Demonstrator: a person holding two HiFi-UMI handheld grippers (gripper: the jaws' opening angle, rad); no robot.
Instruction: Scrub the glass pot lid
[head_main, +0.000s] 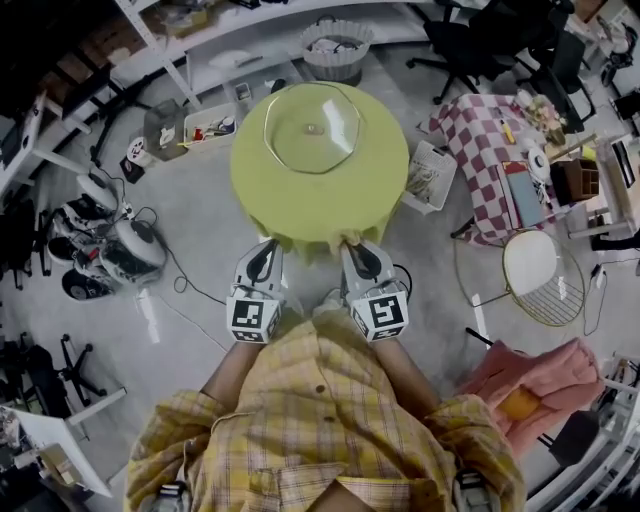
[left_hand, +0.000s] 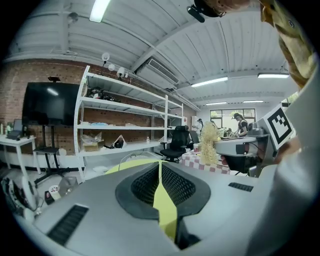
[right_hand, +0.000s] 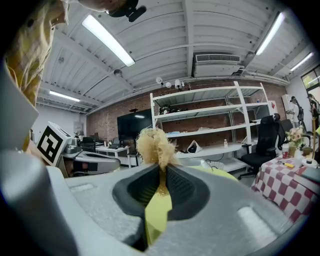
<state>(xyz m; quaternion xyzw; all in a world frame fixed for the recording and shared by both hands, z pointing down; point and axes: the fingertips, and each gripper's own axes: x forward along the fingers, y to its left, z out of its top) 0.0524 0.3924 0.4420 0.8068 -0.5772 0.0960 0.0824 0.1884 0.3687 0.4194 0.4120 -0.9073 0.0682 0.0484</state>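
The glass pot lid (head_main: 311, 128) lies knob up in the middle of a round table under a yellow-green cloth (head_main: 260, 190). Both grippers hover side by side at the table's near edge, short of the lid. My right gripper (head_main: 352, 246) is shut on a straw-coloured fibre scrubber (right_hand: 154, 145), whose tuft sticks up above the jaws (right_hand: 162, 172). The left gripper (head_main: 267, 248) is shut with nothing in it (left_hand: 160, 170). In the left gripper view the scrubber (left_hand: 208, 144) shows to the right. The lid (right_hand: 192, 161) lies just beyond the right jaws.
A basket (head_main: 336, 48), a clear bin (head_main: 210, 125) and white shelving (head_main: 190, 50) stand beyond the table. At right are a checkered table (head_main: 490, 160) with small items and a round wire rack (head_main: 542, 276). Robot parts and cables (head_main: 105, 245) lie on the floor at left.
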